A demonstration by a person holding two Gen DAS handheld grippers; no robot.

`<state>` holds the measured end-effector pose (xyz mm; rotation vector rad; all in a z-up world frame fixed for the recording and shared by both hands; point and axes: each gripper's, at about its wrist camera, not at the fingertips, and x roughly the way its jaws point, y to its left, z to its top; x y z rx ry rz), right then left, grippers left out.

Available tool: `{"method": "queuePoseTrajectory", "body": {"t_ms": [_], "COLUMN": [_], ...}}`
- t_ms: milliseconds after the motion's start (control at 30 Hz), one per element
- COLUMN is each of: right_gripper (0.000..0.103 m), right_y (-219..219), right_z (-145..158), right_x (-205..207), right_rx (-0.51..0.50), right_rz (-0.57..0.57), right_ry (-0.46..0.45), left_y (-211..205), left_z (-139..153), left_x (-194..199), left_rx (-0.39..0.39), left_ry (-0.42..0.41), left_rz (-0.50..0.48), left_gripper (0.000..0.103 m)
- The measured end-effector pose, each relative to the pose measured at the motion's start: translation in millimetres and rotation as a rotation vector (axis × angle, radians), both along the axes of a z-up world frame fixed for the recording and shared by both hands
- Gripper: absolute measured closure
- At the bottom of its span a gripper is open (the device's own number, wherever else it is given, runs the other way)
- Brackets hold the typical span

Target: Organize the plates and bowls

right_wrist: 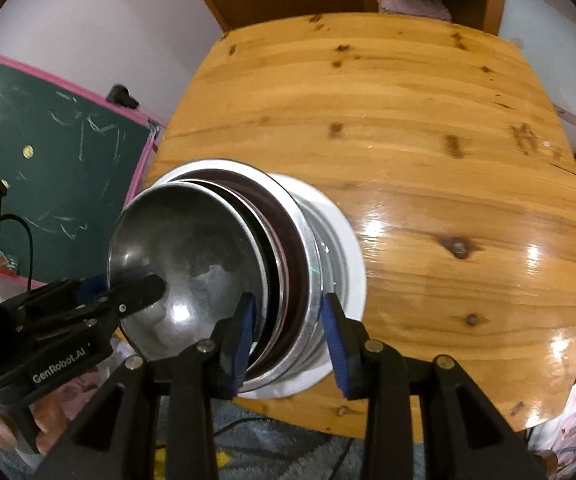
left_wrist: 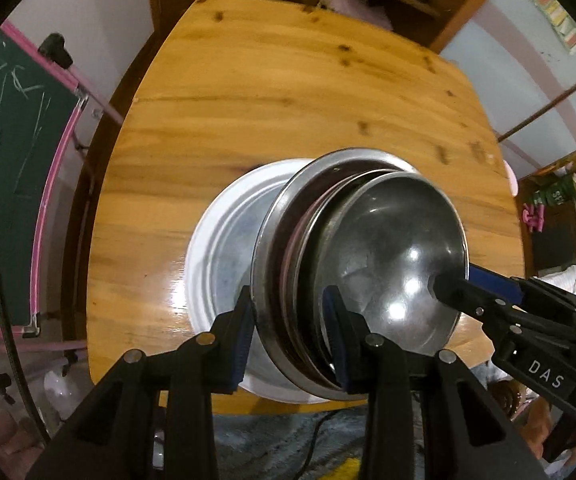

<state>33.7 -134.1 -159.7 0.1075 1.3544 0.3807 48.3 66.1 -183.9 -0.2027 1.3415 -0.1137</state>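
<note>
Wooden table (left_wrist: 288, 112): glossy knotted top filling both wrist views; bare except for the dish stack near its front edge.
White plate (left_wrist: 215, 248): widest piece and base of the stack; whether it rests on the table or is lifted just clear of it cannot be told.
Steel bowls (left_wrist: 392, 248): a wide-rimmed steel bowl sits on the plate, with a dark-rimmed dish and a smaller polished steel bowl nested inside it; the whole stack lies close to the table's front edge.
Left gripper (left_wrist: 292, 340): closed on the stack's rim on its own side, one blue pad (left_wrist: 243, 336) against the outer wall of the wide bowl, the other inside the nested rims.
Right gripper (right_wrist: 288, 332): clamped on the opposite rim in the same way, outer pad (right_wrist: 334, 340) at the wide bowl's wall, inner pad within the bowls.
Step in hand: judged to be a two-handed carry of the finished stack, both grips straddling the bowl walls.
Next move: calls for keeping both grippers level and matched in pace, then setting the plate flat before releasing; uneven lift could let the nested bowls slide.
</note>
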Motion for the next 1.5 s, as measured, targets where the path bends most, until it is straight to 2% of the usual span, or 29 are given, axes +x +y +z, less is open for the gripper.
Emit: {"method": "queuePoseTrajectory", "body": {"t_ms": [33, 100, 267, 333, 400, 467, 500, 533, 600, 733, 900, 1000, 1133, 1400, 1467, 1500], "right_gripper": [0.09, 0.092, 0.092, 0.092, 0.092, 0.092, 0.092, 0.092, 0.091, 0.091, 0.091, 0.091, 0.091, 0.091, 0.087, 0.076], "right_y": [5, 10, 17, 18, 18, 16, 15, 15, 13, 9, 2, -3, -14, -50, -60, -65], "right_z": [-5, -10, -9, -8, -9, -11, -11, -11, -11, -8, 9, 25, 54, 119, 137, 145], "right_x": [1, 5, 7, 7, 7, 8, 8, 9, 10, 8, 1, -7, -21, -52, -63, -69], "right_rx": [0.016, -0.004, -0.028, -0.013, -0.022, -0.021, -0.019, -0.017, -0.014, 0.002, 0.013, 0.019, 0.015, 0.011, 0.018, 0.021], "right_rz": [0.014, 0.024, 0.028, 0.032, 0.029, 0.027, 0.024, 0.022, 0.019, 0.013, 0.009, 0.006, -0.008, -0.072, -0.092, -0.104], "right_ry": [0.01, 0.023, -0.009, -0.008, -0.011, -0.003, -0.001, -0.001, 0.005, 0.003, -0.051, -0.099, -0.182, -0.367, -0.418, -0.443], "left_y": [1, -1, 0, 6, 10, 12, 14, 16, 18, 16, 5, -4, -16, -48, -55, -58], "left_z": [-5, -14, -32, -37, -36, -32, -30, -27, -20, -2, 30, 51, 77, 137, 154, 160], "left_x": [2, 4, 14, 15, 15, 14, 13, 12, 10, 6, -3, -10, -21, -49, -57, -60], "left_rx": [0.008, 0.024, 0.035, 0.013, 0.013, 0.053, 0.063, 0.07, 0.087, 0.122, 0.134, 0.146, 0.151, 0.15, 0.14, 0.137], "left_ry": [0.01, 0.012, 0.04, 0.047, 0.045, 0.03, 0.022, 0.009, -0.015, -0.07, -0.149, -0.207, -0.278, -0.422, -0.465, -0.482], "left_rz": [-0.001, 0.0, -0.001, 0.008, 0.022, 0.034, 0.041, 0.051, 0.065, 0.074, 0.048, 0.03, 0.017, -0.042, -0.049, -0.051], "left_gripper": [0.073, 0.075, 0.073, 0.071, 0.061, 0.048, 0.038, 0.033, 0.033, 0.033, 0.033, 0.032, 0.025, 0.024, 0.018, 0.017]}}
